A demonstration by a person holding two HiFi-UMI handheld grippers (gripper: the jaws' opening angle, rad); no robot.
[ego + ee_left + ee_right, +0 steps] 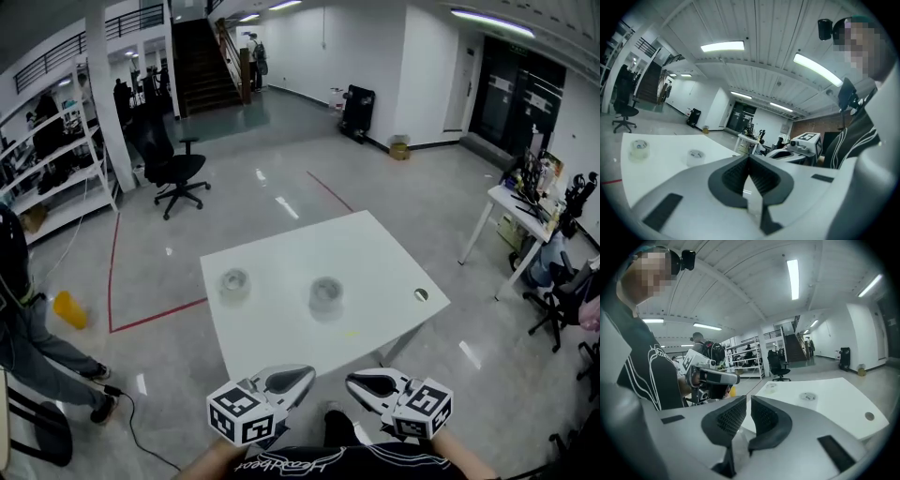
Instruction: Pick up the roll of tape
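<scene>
Two clear rolls of tape stand on the white table [281, 347]: one at the left [234, 283], one near the middle [325, 293]. Both grippers hover in front of the table's near edge, short of the rolls. My left gripper [289, 379] points in toward the right one; its jaws meet with nothing between them [749, 163]. It sees the rolls far off [639, 149] [695, 156]. My right gripper [373, 382] is shut too, with only a hairline gap and nothing in it [748, 405]. The rolls [771, 386] [807, 397] lie well beyond its tips.
A cable hole [421, 294] sits near the table's right corner. A black office chair [178, 169] stands behind the table. A person [23, 328] is at the left by a yellow object [70, 309]. Another white desk [516, 211] stands at the right, shelves [56, 159] at the far left.
</scene>
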